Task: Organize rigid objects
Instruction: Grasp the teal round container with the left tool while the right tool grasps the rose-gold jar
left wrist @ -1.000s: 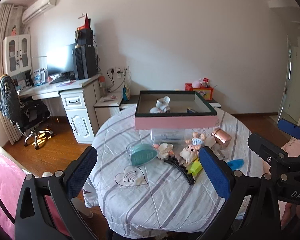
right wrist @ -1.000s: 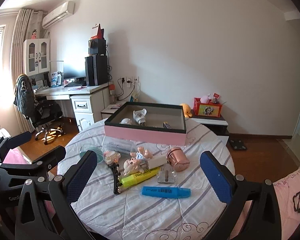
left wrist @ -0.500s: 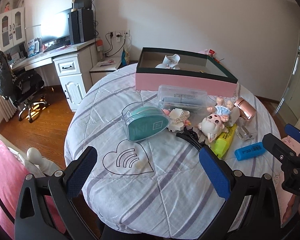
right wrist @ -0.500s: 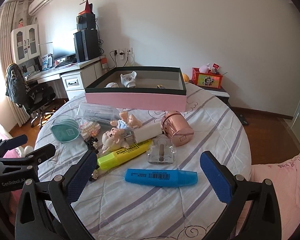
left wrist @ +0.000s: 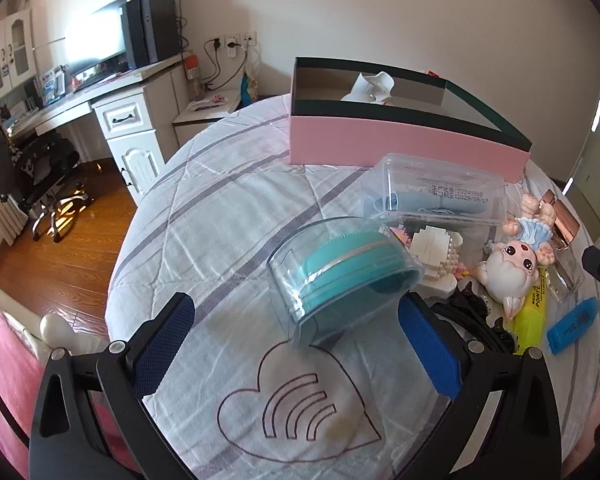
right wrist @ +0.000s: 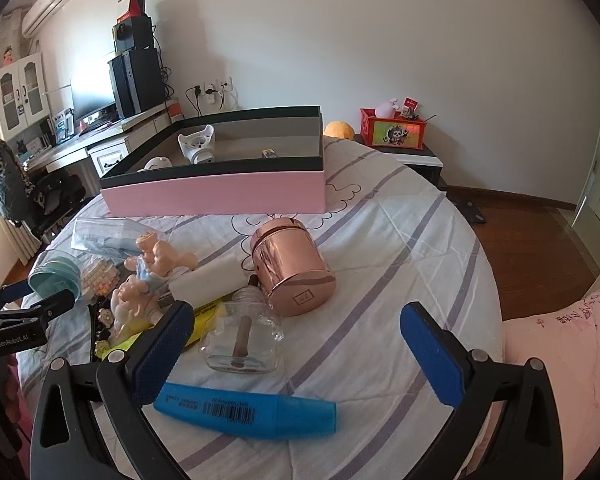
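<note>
Left gripper (left wrist: 296, 340): jaws spread wide, nothing held, low in the left wrist view. Teal brush in a clear case (left wrist: 346, 270) at frame centre, just above the gap between the jaws, not touched by either pad. Clear plastic box (left wrist: 434, 192) right of centre, just behind the case. White brick model (left wrist: 436, 254) between the two. Doll (left wrist: 514, 260), yellow highlighter (left wrist: 534, 312) and blue highlighter (left wrist: 572, 326) at the right edge.

Right gripper (right wrist: 296, 344): jaws spread wide, nothing held, low in the right wrist view. Blue highlighter (right wrist: 246, 412) lying flat at lower centre, its left end under the left pad. Glass bottle (right wrist: 242, 338) on its side just above it, between the jaws in the frame. Rose-gold jar (right wrist: 292, 266) on its side at frame centre, touching the bottle neck.

Pink box (right wrist: 220, 192) open at upper centre of the worktop (right wrist: 400, 248), holding a white part (right wrist: 198, 146) and a few small items.
</note>
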